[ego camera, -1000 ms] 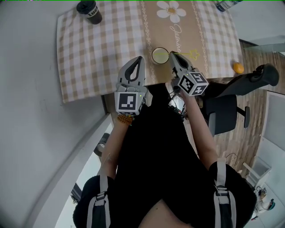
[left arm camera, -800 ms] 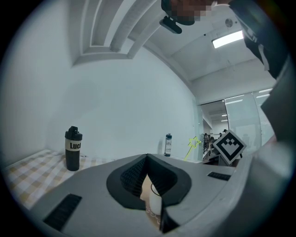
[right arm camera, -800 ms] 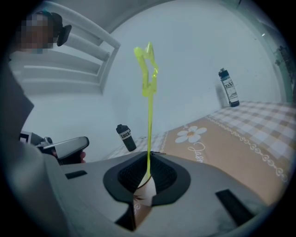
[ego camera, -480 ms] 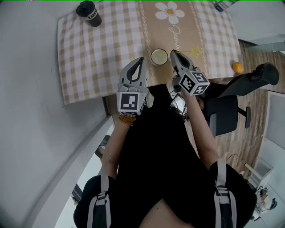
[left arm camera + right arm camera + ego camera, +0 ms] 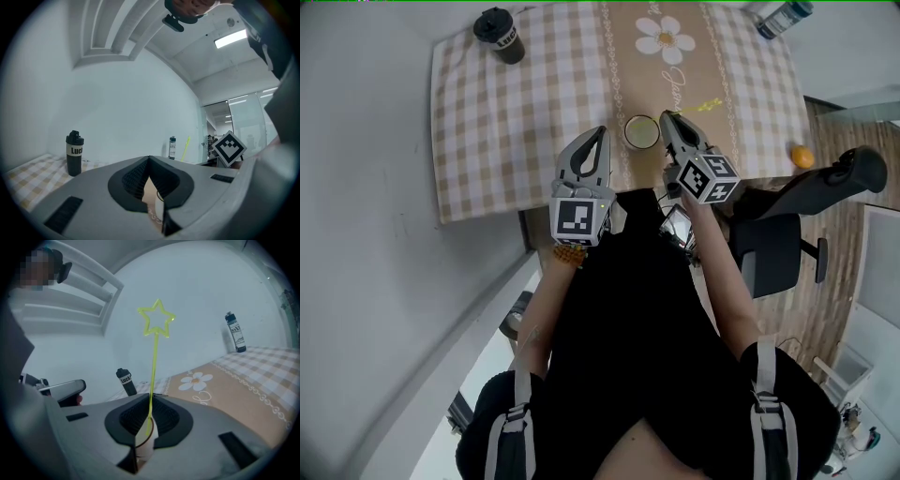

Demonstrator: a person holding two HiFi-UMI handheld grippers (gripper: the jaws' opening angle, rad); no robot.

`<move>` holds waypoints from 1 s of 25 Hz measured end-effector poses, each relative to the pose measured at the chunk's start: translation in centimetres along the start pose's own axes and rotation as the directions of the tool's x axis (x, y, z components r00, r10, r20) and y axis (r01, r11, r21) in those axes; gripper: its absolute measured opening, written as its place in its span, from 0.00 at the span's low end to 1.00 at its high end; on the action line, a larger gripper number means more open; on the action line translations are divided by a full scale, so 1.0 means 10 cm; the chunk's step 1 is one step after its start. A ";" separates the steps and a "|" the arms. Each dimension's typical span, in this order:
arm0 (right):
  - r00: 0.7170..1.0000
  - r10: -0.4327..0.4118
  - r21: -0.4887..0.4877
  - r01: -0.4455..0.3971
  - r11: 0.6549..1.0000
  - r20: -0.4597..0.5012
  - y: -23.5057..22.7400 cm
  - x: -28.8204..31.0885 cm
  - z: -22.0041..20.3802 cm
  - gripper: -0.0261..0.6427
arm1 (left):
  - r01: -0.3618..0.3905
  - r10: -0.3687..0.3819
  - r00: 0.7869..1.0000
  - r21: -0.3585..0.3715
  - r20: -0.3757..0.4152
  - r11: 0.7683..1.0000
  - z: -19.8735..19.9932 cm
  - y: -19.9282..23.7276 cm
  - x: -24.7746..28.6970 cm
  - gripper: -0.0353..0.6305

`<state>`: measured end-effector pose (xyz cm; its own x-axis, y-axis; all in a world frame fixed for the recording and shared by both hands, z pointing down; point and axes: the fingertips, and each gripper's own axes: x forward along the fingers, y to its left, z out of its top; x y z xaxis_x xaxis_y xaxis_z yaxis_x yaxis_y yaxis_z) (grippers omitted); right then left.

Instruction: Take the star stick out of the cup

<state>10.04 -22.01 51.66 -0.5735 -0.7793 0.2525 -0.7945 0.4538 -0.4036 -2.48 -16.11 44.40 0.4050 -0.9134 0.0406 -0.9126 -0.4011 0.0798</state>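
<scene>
Thin yellow-green star-topped stick [image 5: 153,357] pinched just above the round white cup [image 5: 641,132].
The right hand-held gripper [image 5: 150,398], jaws nearly together, nips its shaft low, probably for a straight lift; the stick's foot seems level with the cup's mouth. The left hand-held gripper [image 5: 149,160], closed and empty, idles beside the cup over the checked-cloth counter [image 5: 516,112].

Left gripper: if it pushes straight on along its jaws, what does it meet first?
Likely nothing near. The left gripper points out over the checked tablecloth, left of the cup; the black bottle stands well off to its left. Its height above the cloth is unclear.
</scene>
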 end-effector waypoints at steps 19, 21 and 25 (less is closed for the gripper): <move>0.999 0.015 -0.017 -0.014 1.000 0.029 0.08 0.04 0.17 0.06 | -0.002 0.002 1.000 0.006 0.006 1.000 0.03 0.08 0.06 0.06; 0.999 0.015 -0.015 -0.014 1.000 0.042 0.10 -0.01 0.22 0.06 | 0.012 -0.013 1.000 0.011 0.013 1.000 0.05 0.04 0.07 0.06; 0.997 0.018 -0.010 -0.017 1.000 0.075 0.13 -0.11 0.34 0.06 | 0.039 -0.039 0.999 0.017 0.028 0.999 0.12 -0.03 0.10 0.06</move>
<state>10.28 -22.00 47.86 -0.5706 -0.8016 0.1785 -0.7867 0.4711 -0.3990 -1.85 -17.01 43.18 0.4386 -0.8986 0.0098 -0.8971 -0.4372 0.0640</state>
